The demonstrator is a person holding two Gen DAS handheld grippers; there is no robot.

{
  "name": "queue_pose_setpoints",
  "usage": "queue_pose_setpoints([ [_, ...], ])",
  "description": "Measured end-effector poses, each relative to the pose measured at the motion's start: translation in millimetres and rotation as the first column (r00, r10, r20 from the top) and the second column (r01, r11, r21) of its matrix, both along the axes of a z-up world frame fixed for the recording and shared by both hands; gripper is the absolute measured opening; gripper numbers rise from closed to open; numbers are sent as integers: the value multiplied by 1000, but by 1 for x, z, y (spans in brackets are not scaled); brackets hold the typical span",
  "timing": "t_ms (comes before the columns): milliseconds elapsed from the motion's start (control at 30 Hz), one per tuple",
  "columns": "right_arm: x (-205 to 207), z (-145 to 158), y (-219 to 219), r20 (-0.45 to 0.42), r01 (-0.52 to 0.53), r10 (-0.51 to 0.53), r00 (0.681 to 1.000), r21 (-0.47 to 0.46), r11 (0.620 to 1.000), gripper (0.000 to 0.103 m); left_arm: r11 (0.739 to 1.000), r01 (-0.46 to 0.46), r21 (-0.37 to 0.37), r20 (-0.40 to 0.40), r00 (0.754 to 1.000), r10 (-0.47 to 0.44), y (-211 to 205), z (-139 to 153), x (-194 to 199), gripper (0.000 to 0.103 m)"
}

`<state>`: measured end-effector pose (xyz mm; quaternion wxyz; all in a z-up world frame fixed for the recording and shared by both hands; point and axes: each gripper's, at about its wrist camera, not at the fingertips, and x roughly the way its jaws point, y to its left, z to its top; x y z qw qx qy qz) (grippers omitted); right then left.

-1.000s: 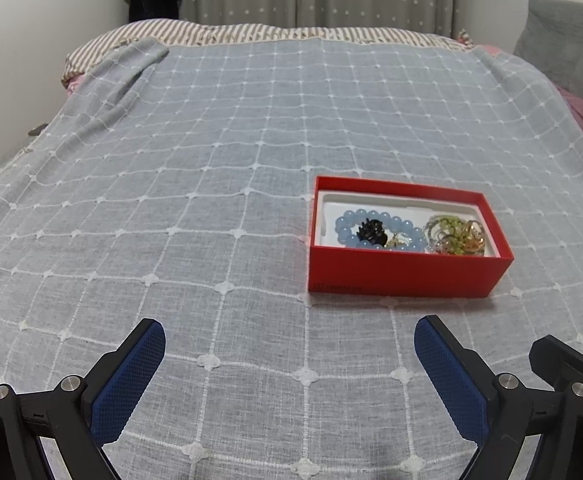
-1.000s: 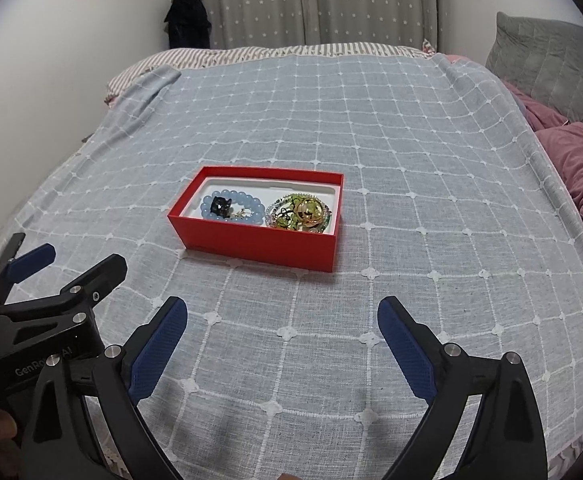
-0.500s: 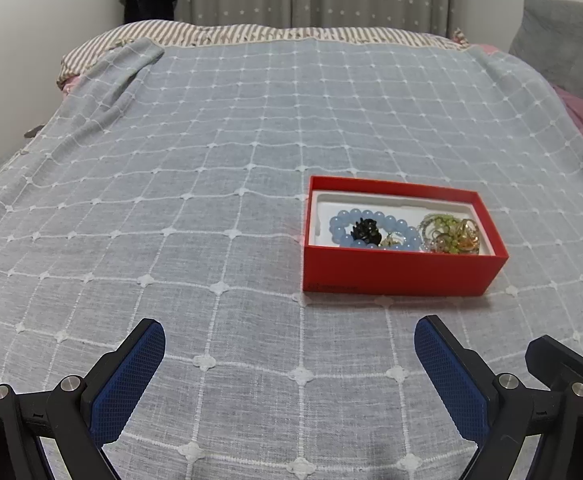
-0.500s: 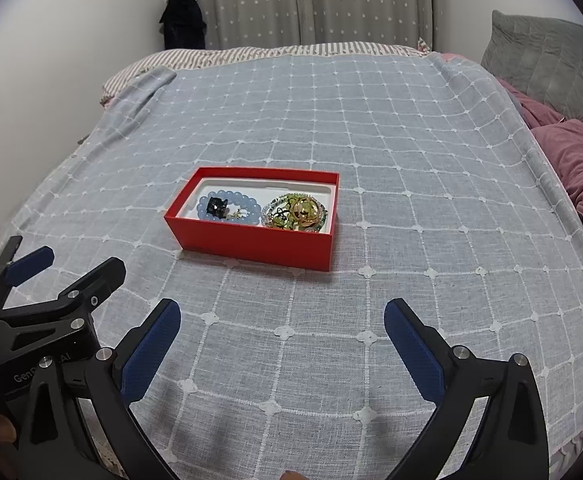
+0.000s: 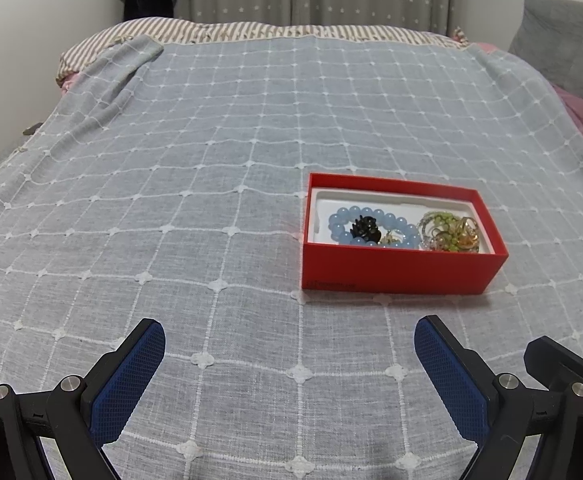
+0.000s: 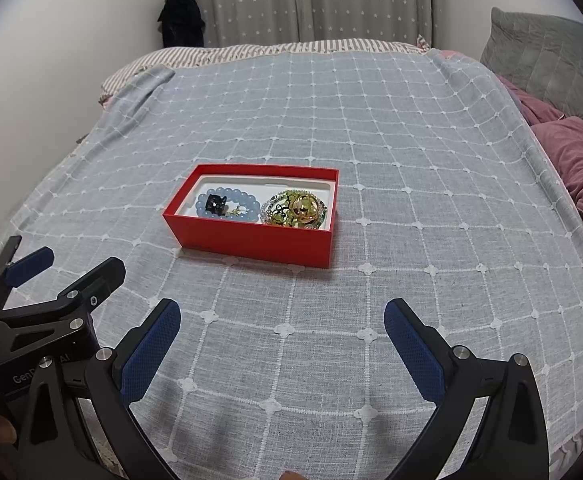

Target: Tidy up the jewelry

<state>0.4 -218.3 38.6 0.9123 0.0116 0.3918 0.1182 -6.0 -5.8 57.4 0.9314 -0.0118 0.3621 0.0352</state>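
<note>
A red box (image 5: 395,272) (image 6: 251,242) with a white lining lies on the bed. Inside it, a pale blue bead bracelet (image 5: 341,222) (image 6: 247,202) rings a small black piece (image 5: 365,228) (image 6: 214,203). A tangle of green and gold bracelets (image 5: 449,234) (image 6: 295,208) fills the box's right half. My left gripper (image 5: 289,334) hangs open near the bed's front edge, short of the box and left of it. My right gripper (image 6: 282,316) is open too, nothing between its blue pads, with the box ahead and slightly left. In the right wrist view the left gripper (image 6: 55,276) shows at the lower left.
A grey-blue bedspread (image 5: 211,160) with a white grid covers the bed. A striped sheet (image 5: 251,30) shows at the far end before grey curtains (image 6: 311,0). A grey pillow (image 6: 547,60) and a maroon blanket (image 6: 579,168) lie to the right. A dark garment (image 6: 181,16) hangs far left.
Both grippers have drawn back and risen slightly, so the box looks a little farther off. Both stay open and the box's contents have not shifted.
</note>
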Motion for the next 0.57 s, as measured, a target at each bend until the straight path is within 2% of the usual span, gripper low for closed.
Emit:
queue_pose_setpoints([
  [567, 2, -2, 1, -9, 3, -3, 1000, 8, 1000, 103, 1000, -3, 7, 9, 1000, 3, 4, -1, 1, 102],
])
